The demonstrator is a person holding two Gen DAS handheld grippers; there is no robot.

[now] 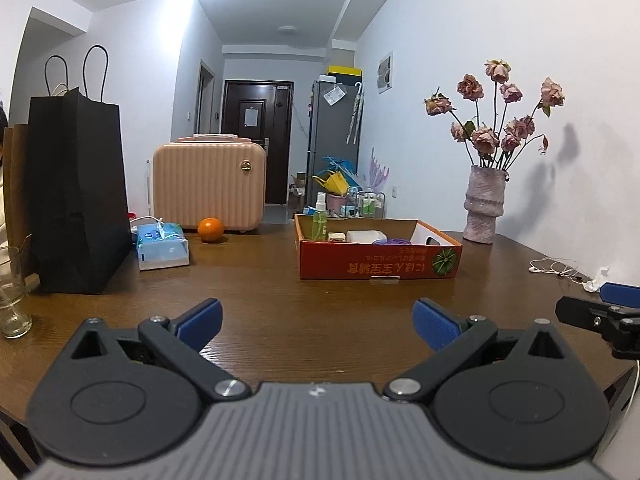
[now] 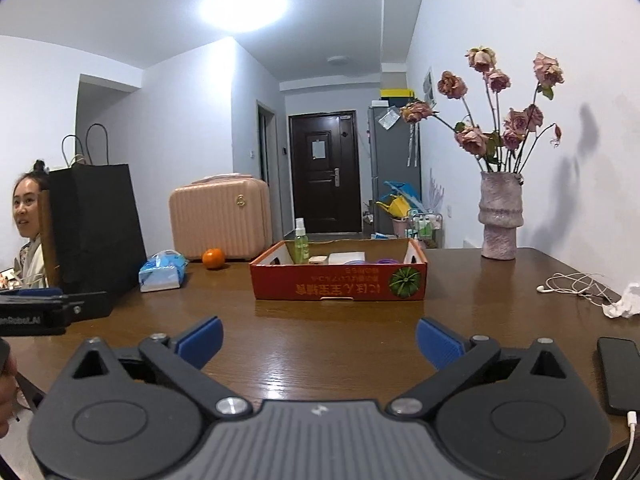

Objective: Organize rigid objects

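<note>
A shallow red cardboard box (image 1: 378,270) (image 2: 338,286) sits mid-table and holds a green spray bottle (image 1: 319,220) (image 2: 301,242), a white flat box (image 1: 366,236) (image 2: 347,257), a small beige item and a purple ring. An orange (image 1: 210,229) (image 2: 213,258) and a blue tissue pack (image 1: 162,246) (image 2: 162,270) lie left of it. My left gripper (image 1: 318,322) stands open over bare wood, well short of the box. My right gripper (image 2: 319,342) is open wide, nothing between its blue pads. Each gripper shows at the edge of the other's view.
A black paper bag (image 1: 78,196) (image 2: 94,236), a pink case (image 1: 210,184) (image 2: 220,218) and a glass (image 1: 12,296) stand at left. A vase of dried roses (image 1: 484,208) (image 2: 500,220), earphones (image 2: 572,284), crumpled tissue (image 2: 624,300) and a charging phone (image 2: 622,374) lie at right. A person sits behind the bag.
</note>
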